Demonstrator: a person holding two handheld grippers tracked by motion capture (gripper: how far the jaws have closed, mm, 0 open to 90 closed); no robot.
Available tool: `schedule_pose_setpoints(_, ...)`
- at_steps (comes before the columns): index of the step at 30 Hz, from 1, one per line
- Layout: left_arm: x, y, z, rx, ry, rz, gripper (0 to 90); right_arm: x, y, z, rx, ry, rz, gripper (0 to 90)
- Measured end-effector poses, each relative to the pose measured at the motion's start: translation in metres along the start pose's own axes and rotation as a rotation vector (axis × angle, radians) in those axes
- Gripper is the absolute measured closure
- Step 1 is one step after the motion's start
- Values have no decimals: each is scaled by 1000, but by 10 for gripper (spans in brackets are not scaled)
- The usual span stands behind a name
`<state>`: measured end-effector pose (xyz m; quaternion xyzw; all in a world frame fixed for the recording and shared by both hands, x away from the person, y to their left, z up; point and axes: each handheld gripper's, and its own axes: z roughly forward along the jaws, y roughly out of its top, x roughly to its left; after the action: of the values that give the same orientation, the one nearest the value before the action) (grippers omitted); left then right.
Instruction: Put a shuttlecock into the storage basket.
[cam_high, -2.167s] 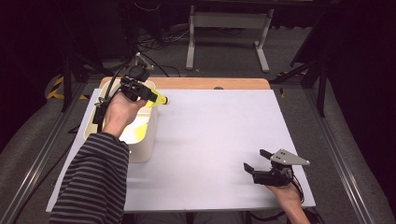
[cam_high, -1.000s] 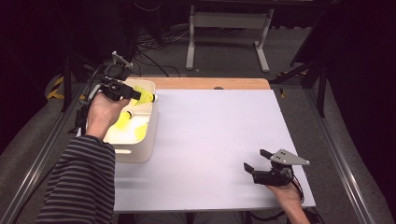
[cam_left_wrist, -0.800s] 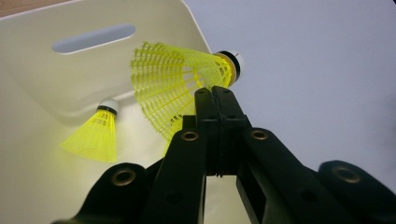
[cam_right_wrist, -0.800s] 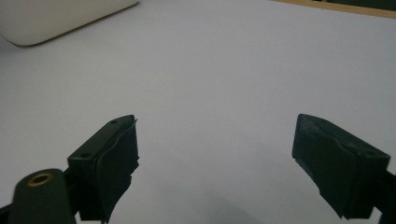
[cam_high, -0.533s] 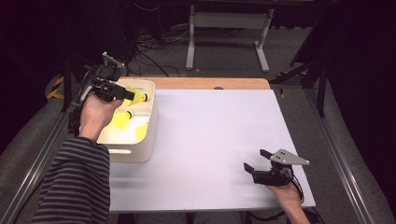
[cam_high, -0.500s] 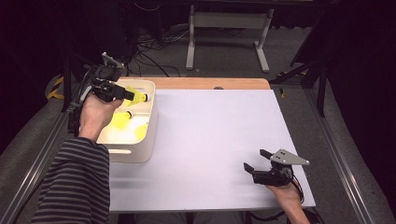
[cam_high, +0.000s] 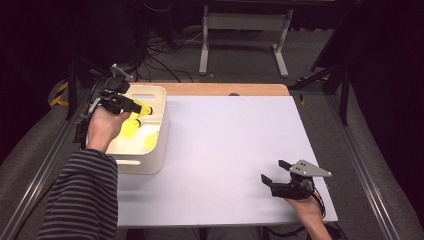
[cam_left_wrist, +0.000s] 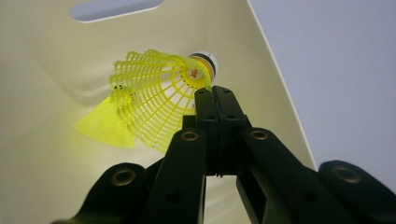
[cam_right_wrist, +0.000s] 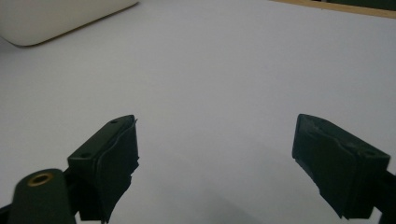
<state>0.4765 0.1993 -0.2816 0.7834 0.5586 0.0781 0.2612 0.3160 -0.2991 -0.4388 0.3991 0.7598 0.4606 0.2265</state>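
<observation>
My left gripper (cam_high: 133, 105) hangs over the far end of a cream plastic bin (cam_high: 150, 162) at the table's left. It is shut on a yellow mesh shuttlecock (cam_high: 144, 108). In the left gripper view the left gripper (cam_left_wrist: 215, 91) pinches the skirt of the shuttlecock (cam_left_wrist: 154, 95) just below its white cork, inside the bin's walls (cam_left_wrist: 46, 70). A second yellow shuttlecock (cam_left_wrist: 100, 127) lies behind it on the bin floor. My right gripper (cam_high: 274, 171) rests near the table's front right, open, with nothing between the jaws of the right gripper (cam_right_wrist: 215, 158).
More yellow shuttlecocks (cam_high: 131, 131) lie in the bin. The white table top (cam_high: 235, 130) has a wooden strip (cam_high: 225, 90) along its far edge. Metal rails (cam_high: 45, 165) flank the table, and a stand with cables (cam_high: 240, 30) sits behind it.
The left gripper has carried the shuttlecock leftward across the bin and sunk a little toward it. The right gripper has stayed still.
</observation>
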Motion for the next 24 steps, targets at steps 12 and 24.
schedule_pose_setpoints(12,0,0,26,53,31,7,900,0,0,0,2,1,1,148)
schedule_pose_setpoints(24,1,-1,43,80,45,19,897,-1,0,-1,-2,-1,4,148)
